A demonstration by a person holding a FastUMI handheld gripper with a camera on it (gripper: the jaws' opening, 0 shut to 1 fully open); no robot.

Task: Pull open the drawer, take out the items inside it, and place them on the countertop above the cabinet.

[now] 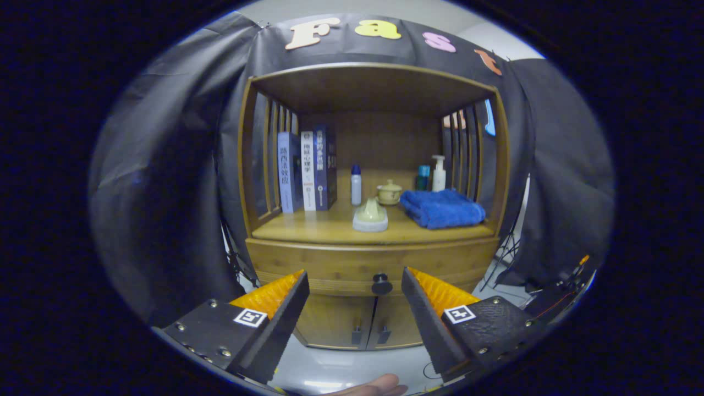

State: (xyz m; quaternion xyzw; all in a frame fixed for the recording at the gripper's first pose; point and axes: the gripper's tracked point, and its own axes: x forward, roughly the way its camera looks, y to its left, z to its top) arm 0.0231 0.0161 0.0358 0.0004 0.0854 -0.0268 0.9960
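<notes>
A wooden cabinet stands ahead with its drawer (330, 267) shut; the drawer's dark round knob (381, 284) sits in the gap between my fingers, some way beyond them. My gripper (355, 280) is open, and nothing is held between its black and orange fingers (286, 305). The countertop (335, 226) above the drawer carries a pale green and white cone-shaped item (370, 215) near its front middle. The drawer's contents are hidden.
On the countertop stand three books (307, 170) at the left, a small white bottle (356, 185), a lidded cup (389, 192), a folded blue towel (443, 208) and two bottles (432, 175) at the right. Two lower doors (368, 324) sit under the drawer. A hand (374, 386) shows below my fingers.
</notes>
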